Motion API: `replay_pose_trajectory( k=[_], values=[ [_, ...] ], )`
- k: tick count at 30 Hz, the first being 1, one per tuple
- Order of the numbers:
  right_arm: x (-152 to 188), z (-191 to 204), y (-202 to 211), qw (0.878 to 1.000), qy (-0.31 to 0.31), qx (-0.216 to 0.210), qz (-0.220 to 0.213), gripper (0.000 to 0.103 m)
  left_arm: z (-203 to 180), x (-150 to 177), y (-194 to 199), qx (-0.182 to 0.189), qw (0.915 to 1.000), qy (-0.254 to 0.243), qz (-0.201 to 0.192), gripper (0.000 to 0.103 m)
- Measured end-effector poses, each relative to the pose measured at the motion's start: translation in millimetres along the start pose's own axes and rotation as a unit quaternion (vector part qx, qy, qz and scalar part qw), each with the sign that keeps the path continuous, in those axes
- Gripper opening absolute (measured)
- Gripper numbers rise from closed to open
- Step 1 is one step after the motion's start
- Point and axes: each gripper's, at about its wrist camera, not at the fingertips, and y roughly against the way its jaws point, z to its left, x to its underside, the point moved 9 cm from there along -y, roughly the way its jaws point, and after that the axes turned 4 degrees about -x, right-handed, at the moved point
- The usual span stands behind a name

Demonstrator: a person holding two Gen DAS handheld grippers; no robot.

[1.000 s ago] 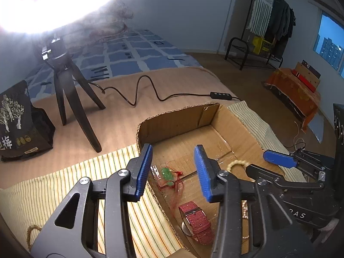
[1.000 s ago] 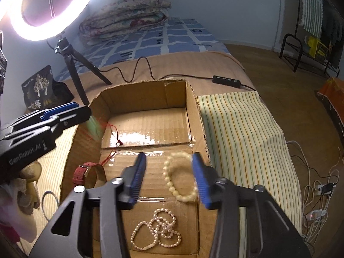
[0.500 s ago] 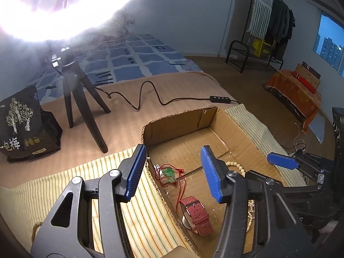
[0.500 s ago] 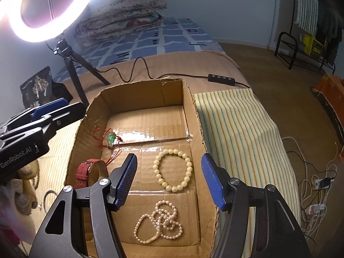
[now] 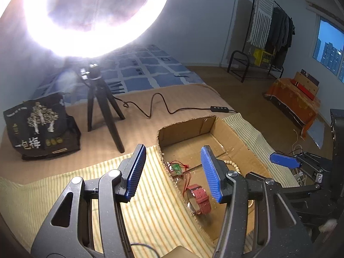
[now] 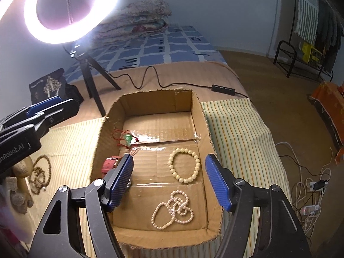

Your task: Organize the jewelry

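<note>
Cream bead bracelet [image 6: 184, 165] in box [image 6: 148, 101], beneath opening, empty right tool [image 6: 172, 182].

Home bedroom — bed [image 6: 172, 43], folded quilt [image 6: 137, 19], clothes rack [image 5: 271, 43]

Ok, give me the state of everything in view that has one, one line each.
Box: open-topped, upright.
Ring light: on.
Cream bracelet: lying in box, free.
Pearl necklace: heaped in box.
Green pendant: in box, red cord loose.
Red watch: in box, strap looped.
Brown beads: outside box, on cloth.
Left gripper: open, empty.
Right gripper: opening, empty.
</note>
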Motion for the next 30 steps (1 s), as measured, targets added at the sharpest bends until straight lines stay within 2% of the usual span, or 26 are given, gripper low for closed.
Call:
replay_pose_trajectory(
  k=[4,15,23,30],
  values=[
    [2,10,9,1.000,0.008,0.004,-0.002,0.078,13,0,21,-0.006,0.9999,0.003,-0.009,0.054],
    [22,61,19,0.997,0.069,-0.008,0.028,0.079,70,21,65,-0.034,0.9992,0.014,-0.012,0.054],
    [39,115,18,0.992,0.113,-0.051,0.025,0.079,134,57,84,-0.066,0.9973,0.030,0.013,0.054],
    [61,151,2,0.986,0.133,-0.087,0.043,0.079,190,98,92,-0.094,0.9923,0.065,0.048,0.055]
  ],
)
